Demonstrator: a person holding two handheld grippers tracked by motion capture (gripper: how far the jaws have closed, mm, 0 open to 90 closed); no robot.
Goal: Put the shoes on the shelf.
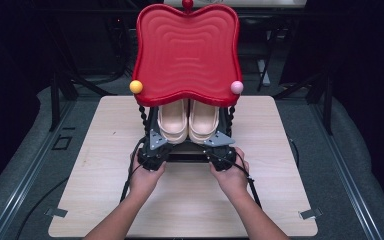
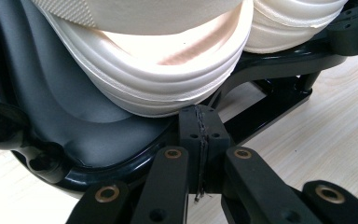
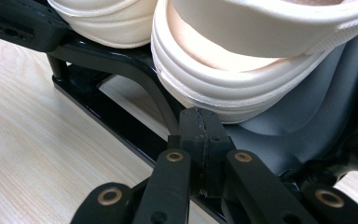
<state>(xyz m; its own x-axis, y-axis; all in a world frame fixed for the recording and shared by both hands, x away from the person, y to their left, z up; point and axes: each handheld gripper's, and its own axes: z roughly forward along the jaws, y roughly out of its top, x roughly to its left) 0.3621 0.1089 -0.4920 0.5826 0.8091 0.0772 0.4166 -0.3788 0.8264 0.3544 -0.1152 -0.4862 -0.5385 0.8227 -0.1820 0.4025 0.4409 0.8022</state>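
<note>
While two cream shoes (image 1: pixel 187 120) sit on one rack (image 1: pixel 187 50), both claws (image 1: pixel 152 150) (image 1: pixel 222 150) are closed empty.

Both forearms come in from near edge, angled inward toward middle. Left hand (image 1: pixel 146 176) wrapped round left tongs (image 1: pixel 156 141), right hand (image 1: pixel 232 176) round right tongs (image 1: pixel 218 140). Both tongs point away toward far side, side by side, level with each other. Jaws of each pressed flat together, nothing between them.
</note>
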